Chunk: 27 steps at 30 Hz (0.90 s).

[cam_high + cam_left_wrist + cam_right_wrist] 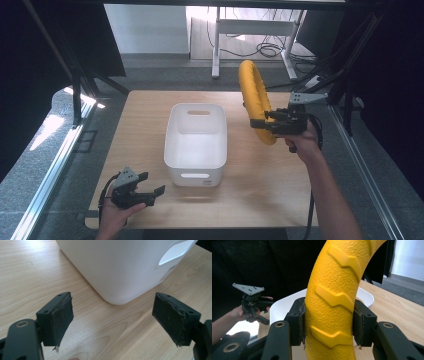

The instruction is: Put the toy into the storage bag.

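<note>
Right gripper (261, 123) pinches a yellow ring (254, 98) upright, right of the white bin (196, 143); left gripper (153, 186) spread; tall ring could snag the rim when lowered

— From my right claw's camera, the yellow ring (334, 302) runs off the top and bottom edges; my pads hide its flanks.
— And the white bin (120, 267)?
— Cropped at the top in my left claw view.

White bin (196, 142) mid wooden table (280, 185); white desk frame (250, 30), cables (267, 49) on floor behind.
</note>
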Available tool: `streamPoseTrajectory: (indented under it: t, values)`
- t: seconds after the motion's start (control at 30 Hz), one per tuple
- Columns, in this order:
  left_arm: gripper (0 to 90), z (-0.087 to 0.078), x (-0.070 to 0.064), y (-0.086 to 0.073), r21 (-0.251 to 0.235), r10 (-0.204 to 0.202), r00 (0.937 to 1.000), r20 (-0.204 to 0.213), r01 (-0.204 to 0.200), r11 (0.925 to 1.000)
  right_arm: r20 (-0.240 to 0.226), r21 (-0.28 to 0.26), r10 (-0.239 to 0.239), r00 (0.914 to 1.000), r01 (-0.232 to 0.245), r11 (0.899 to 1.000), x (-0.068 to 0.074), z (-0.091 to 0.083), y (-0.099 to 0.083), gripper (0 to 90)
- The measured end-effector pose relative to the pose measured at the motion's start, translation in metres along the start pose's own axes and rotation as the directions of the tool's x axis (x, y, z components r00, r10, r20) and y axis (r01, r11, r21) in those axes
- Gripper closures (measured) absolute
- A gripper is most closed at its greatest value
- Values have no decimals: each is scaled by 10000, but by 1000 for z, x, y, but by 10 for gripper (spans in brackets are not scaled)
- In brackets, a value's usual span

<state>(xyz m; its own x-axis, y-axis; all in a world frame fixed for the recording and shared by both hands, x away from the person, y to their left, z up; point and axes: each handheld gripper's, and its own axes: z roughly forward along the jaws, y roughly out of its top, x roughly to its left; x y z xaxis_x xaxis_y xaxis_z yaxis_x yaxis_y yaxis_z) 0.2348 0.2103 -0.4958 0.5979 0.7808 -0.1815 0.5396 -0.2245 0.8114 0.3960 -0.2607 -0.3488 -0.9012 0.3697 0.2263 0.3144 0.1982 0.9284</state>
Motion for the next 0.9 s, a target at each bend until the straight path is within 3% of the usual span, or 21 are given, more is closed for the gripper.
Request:
streamPoseTrajectory:
  t: [0.3, 0.9]
  values:
    - [171, -3, 0, 1, -105, -2, 10000, -35, 1, 9999, -114, -219, -411, 9991, 409, 9989, 15, 4, 11, 517]
    - [171, -3, -1, 1, -47, 34, 10000, -57, -34, 10000, -417, -754, -739, 9964, 706, 9947, 33, 7, 23, 516]
